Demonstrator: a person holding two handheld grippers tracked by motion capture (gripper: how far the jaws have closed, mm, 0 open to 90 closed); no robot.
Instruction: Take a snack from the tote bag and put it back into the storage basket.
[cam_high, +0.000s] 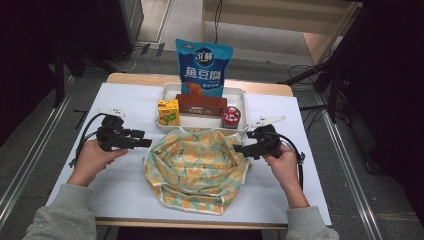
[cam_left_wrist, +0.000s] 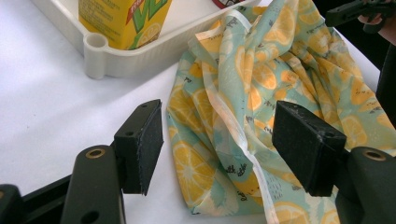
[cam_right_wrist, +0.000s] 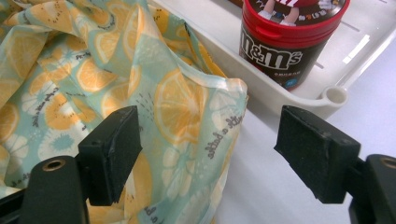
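Note:
A cloth bag with an orange-slice print (cam_high: 197, 167) lies crumpled in the middle of the white table. My left gripper (cam_high: 143, 140) is open at the bag's left edge; in the left gripper view its jaws straddle the bag's (cam_left_wrist: 243, 116) hemmed rim. My right gripper (cam_high: 239, 148) is open at the bag's right edge, and the bag's (cam_right_wrist: 140, 116) rim stands between its jaws. Behind the bag a white tray (cam_high: 235, 94) holds a yellow drink carton (cam_high: 168, 112), a brown box (cam_high: 201, 105), a red-lidded M&M's tub (cam_high: 230, 117) and a blue snack bag (cam_high: 202, 67).
The tray's corner (cam_left_wrist: 95, 53) and the carton (cam_left_wrist: 121, 18) are close beyond my left gripper. The M&M's tub (cam_right_wrist: 285, 37) stands in the tray corner (cam_right_wrist: 334, 95) just past my right gripper. Bare white table (cam_high: 125, 185) lies left and front of the bag.

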